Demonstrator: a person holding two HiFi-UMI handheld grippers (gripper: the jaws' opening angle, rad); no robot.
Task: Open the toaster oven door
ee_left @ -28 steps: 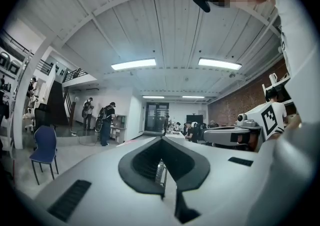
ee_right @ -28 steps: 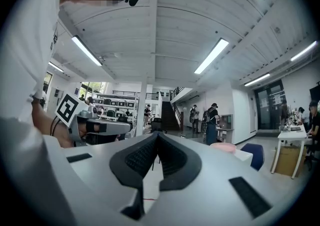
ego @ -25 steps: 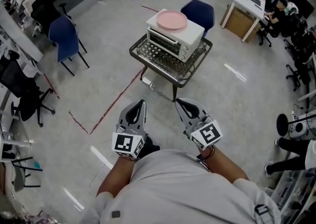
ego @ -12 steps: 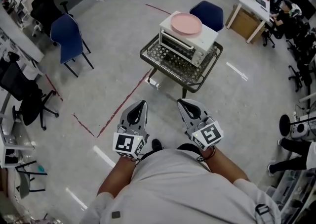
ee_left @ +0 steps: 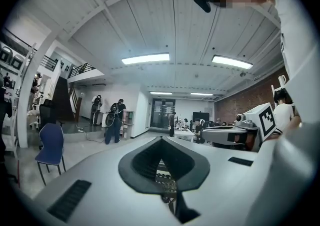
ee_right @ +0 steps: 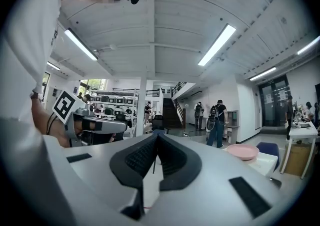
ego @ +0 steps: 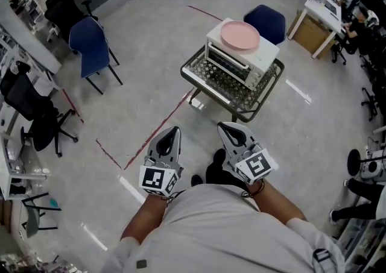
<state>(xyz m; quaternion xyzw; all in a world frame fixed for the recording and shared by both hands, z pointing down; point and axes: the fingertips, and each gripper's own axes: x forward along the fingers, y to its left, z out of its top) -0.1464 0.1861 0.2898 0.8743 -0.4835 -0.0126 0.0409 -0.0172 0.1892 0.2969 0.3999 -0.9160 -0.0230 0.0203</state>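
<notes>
Head view: I stand on open grey floor (ego: 145, 67) with the left gripper (ego: 172, 129) and the right gripper (ego: 225, 126) held out level and side by side. Each has its jaws clenched together on nothing, as both gripper views confirm.

The toaster oven (ego: 268, 53) sits well apart from me, ahead and a little to the right, on a low wire table (ego: 211, 85), with a pink plate (ego: 240, 35) resting on its roof. Its glass door (ego: 228, 62) is shut and faces back toward me, angled slightly to my left. The door's long axis runs across my line of reach, from upper left to lower right in this view.

My right gripper is the nearer of the two. The right gripper view has the oven off to the right of its jaws, while the left gripper view shows only table mesh past its tips.

Between my fingertips and the door lie bare floor and then the table's near rim, so I judge I must close that gap first and open the jaws before any grip is possible. A strip of bare mesh lies in front of the oven, which looks like room for a door that drops forward.

A red tape line (ego: 158, 133) crosses the floor to my left, and a blue chair (ego: 265, 20) stands just behind the table. Neither blocks my approach.
</notes>
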